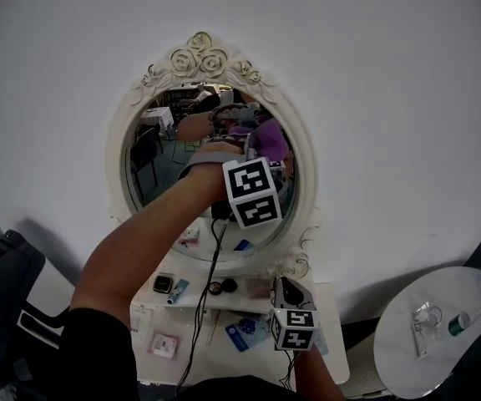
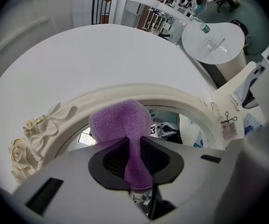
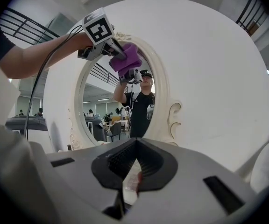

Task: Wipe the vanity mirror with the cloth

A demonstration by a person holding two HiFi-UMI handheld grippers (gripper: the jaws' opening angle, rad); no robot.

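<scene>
The oval vanity mirror hangs on the white wall in an ornate cream frame. My left gripper is raised to the right part of the glass and is shut on a purple cloth. In the left gripper view the cloth bunches out past the jaws against the frame's inner rim. The right gripper view shows the same cloth pressed near the top of the mirror. My right gripper hangs low over the vanity shelf, shut with nothing in it.
The white vanity shelf below the mirror carries several small cosmetics and cards. A black cable hangs from the left gripper across it. A round white side table with a bottle stands at the right, and a dark chair at the left.
</scene>
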